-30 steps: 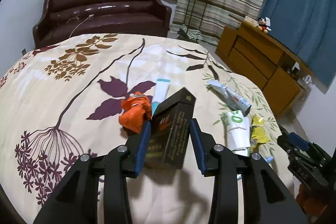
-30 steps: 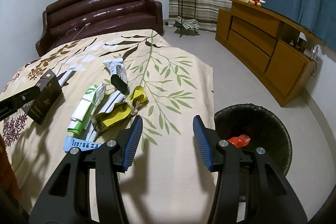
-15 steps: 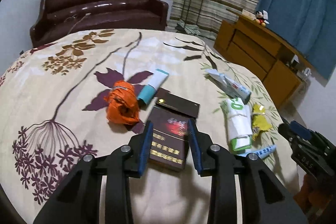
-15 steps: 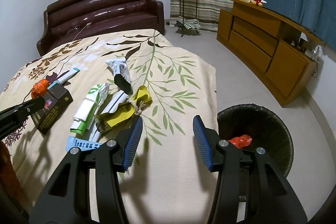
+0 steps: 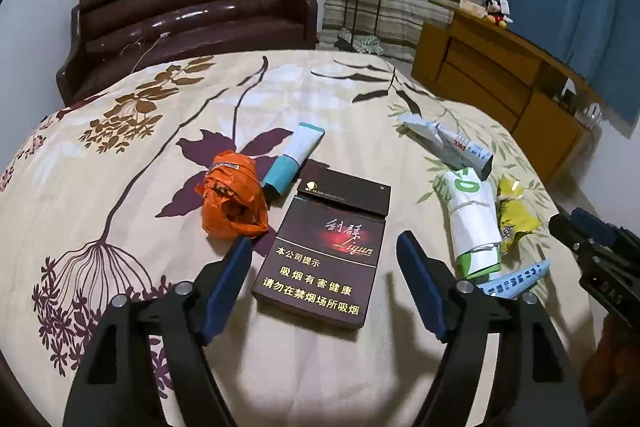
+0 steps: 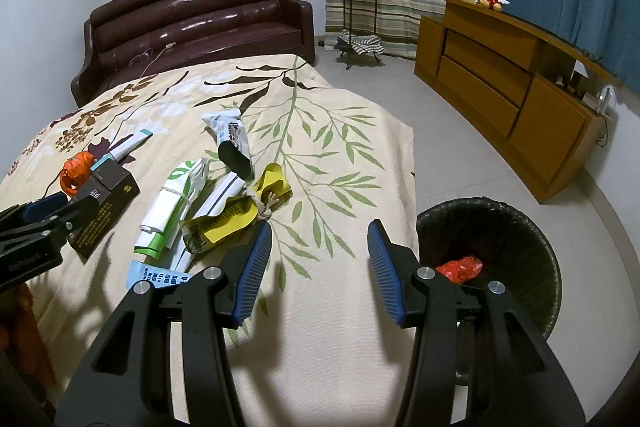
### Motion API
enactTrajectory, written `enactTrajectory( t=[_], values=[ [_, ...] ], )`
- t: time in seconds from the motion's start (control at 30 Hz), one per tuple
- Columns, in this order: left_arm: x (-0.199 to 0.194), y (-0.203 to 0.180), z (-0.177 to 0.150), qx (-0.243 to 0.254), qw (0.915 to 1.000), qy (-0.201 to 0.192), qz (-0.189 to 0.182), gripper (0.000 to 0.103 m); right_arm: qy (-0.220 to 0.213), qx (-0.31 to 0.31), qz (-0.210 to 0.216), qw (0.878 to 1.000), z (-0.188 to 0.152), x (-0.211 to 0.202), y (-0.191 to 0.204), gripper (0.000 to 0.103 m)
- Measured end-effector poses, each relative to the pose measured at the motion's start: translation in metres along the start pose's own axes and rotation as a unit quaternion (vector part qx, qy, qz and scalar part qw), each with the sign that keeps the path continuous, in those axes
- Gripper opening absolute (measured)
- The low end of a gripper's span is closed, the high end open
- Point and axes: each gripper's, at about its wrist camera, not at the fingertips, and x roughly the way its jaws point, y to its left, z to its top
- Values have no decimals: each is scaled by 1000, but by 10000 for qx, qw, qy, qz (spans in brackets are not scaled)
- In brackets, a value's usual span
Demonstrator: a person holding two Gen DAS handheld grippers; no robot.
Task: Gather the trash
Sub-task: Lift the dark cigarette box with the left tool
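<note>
the left gripper point(image 5: 324, 255) hangs low over the bed point(image 5: 120, 195), its jaws spread wide to either side of a dark cigarette box point(image 5: 332, 247) that lies flat on the floral cover, lid end pointing away; neither blue pad touches it. just left of the box sits a crumpled orange wrapper point(image 5: 232, 199), close to the left pad, and a teal and white tube point(image 5: 294, 157) lies angled between the wrapper and the lid of the box. to the right, well apart from the box, lies a cluster of litter: a green and white packet point(image 5: 472, 223), a yellow wrapper point(image 5: 514, 211) touching its right edge, a white toothpaste tube point(image 5: 448, 147) beyond them, and a light blue sachet point(image 5: 516, 279) nearest the camera.

the right gripper point(image 6: 320, 259) is held over the bare foot end of the bed, jaws released and holding nothing. from its camera the same cluster lies ahead and to the left, with the yellow wrapper point(image 6: 236, 211) nearest its left pad and the light blue sachet point(image 6: 160, 275) partly hidden behind that finger. beside the bed on the tiled floor stands a black trash bin point(image 6: 504, 235), lined with a dark bag, with a red wrapper point(image 6: 460, 267) already inside. a wooden sideboard point(image 6: 504, 83) runs along the far wall.
</note>
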Motion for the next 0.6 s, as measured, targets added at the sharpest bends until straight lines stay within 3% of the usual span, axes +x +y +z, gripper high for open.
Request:
enactTrajectory(
  t=[0.1, 0.2, 0.27, 0.6],
  values=[
    [5, 0, 0, 26, 9999, 130, -45, 72, -2, -17, -6, 10000, 0, 0, 2, 49],
    [8, 1, 0, 11, 9997, 241, -65, 61, 17, -44, 8, 10000, -1, 0, 3, 49],
    [10, 1, -1, 30, 9995, 287, -87, 61, 18, -48, 4, 10000, -1, 0, 3, 49],
    [-7, -1, -1, 88, 9999, -31, -49, 56, -45, -88, 7, 10000, 0, 0, 11, 49]
  ],
)
